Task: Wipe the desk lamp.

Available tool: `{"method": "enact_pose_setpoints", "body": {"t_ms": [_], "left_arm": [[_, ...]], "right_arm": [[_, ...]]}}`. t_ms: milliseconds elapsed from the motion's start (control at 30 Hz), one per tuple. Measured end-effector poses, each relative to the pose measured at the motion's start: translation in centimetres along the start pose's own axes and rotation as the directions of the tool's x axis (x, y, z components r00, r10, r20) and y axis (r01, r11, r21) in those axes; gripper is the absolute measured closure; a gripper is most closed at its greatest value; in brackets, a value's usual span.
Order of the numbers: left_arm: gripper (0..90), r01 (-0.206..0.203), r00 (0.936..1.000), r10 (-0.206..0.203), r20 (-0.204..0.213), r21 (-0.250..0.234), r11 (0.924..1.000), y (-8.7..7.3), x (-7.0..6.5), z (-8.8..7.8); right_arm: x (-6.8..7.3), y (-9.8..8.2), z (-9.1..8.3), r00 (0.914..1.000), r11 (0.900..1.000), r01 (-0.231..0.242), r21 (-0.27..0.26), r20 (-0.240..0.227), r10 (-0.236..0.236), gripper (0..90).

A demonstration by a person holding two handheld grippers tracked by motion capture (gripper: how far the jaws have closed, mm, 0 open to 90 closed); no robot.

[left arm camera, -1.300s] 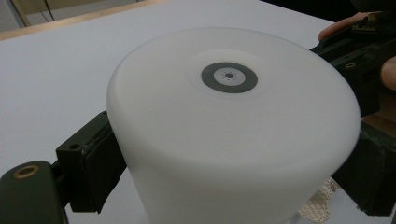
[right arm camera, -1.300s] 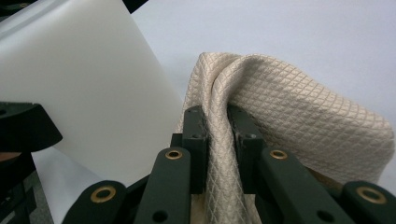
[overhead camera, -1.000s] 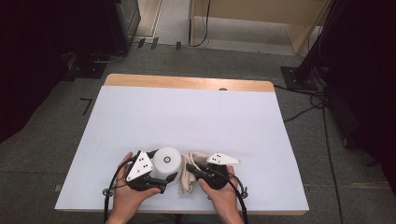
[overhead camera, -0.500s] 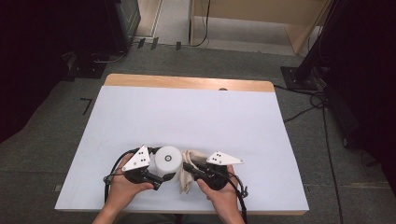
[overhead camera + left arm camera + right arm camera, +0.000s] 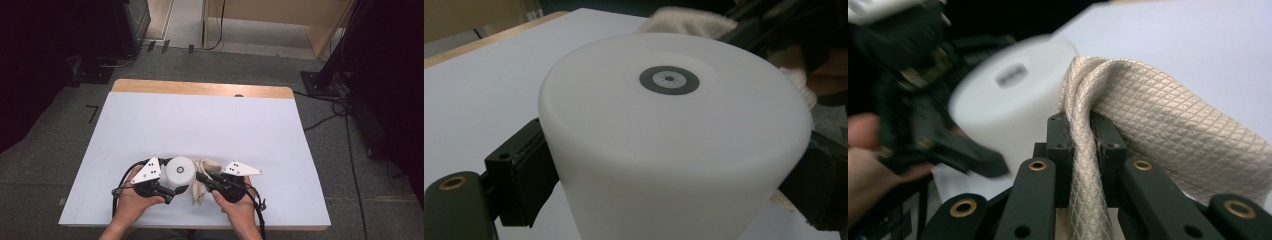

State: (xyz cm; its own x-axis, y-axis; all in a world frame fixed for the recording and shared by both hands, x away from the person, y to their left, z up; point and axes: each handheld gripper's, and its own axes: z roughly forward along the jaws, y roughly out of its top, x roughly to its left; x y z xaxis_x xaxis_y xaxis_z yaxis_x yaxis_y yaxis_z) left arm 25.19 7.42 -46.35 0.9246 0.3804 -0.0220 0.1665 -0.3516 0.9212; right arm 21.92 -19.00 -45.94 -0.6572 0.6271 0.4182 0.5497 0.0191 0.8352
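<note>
Two hands rest low flanking the white cylinder (image 5: 180,171): left gripper (image 5: 167,189) clamping it, right gripper (image 5: 201,177) pinching the beige cloth (image 5: 201,175).

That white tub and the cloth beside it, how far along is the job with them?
Both grips look done. The left gripper clamps the white tub, a pad on each side of its wall. The right gripper is shut on a fold of the beige cloth. In hand: cloth held up against the tub's side. Probably still to come is wiping the tub; its top looks clean, so progress there can't be judged.
</note>
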Motion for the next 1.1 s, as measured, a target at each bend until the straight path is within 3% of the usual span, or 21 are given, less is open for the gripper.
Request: {"method": "enact_pose_setpoints", "body": {"t_ms": [167, 267, 333, 567, 800, 933, 1100], "left_arm": [[8.4, 0.003, 1.0000, -0.003, -0.001, 0.006, 1.0000, 0.0, 0.0, 0.0], [8.3, 0.006, 1.0000, -0.006, -0.001, 0.006, 1.0000, 0.0, 0.0, 0.0], [8.3, 0.008, 1.0000, -0.008, -0.001, 0.006, 0.9999, 0.0, 0.0, 0.0], [8.2, 0.011, 0.9999, -0.011, -0.004, 0.011, 0.9999, 0.0, -0.1, 0.0], [8.2, 0.010, 0.9999, -0.010, -0.007, 0.011, 0.9999, 0.1, -0.2, 0.1], [8.2, 0.015, 0.9998, -0.015, -0.016, 0.008, 0.9999, 0.0, -0.3, 0.1], [8.1, 0.023, 0.9993, -0.024, -0.028, -0.009, 0.9997, -0.2, -0.4, 0.1]], "right_arm": [[-1.4, -1.7, 1.5, 0.9983, 0.993, -0.054, 0.101, 0.028, 0.052, 81.2], [-1.8, -2.2, 1.8, 0.9966, 0.990, -0.079, 0.121, 0.032, 0.076, 81.3], [-1.6, -2.0, 1.7, 0.9974, 0.991, -0.068, 0.116, 0.031, 0.064, 81.3], [-0.2, 0.0, 0.1, 0.9998, 1.000, -0.017, 0.008, -0.002, 0.017, 81.2], [1.4, 1.5, -1.5, 0.9990, 0.996, 0.030, -0.079, -0.030, -0.033, 81.2], [1.0, 1.1, -1.1, 0.9995, 0.998, 0.022, -0.060, -0.021, -0.023, 81.2], [-0.3, -0.6, 0.3, 0.9997, 1.000, -0.020, 0.024, 0.016, 0.020, 81.1]]}}
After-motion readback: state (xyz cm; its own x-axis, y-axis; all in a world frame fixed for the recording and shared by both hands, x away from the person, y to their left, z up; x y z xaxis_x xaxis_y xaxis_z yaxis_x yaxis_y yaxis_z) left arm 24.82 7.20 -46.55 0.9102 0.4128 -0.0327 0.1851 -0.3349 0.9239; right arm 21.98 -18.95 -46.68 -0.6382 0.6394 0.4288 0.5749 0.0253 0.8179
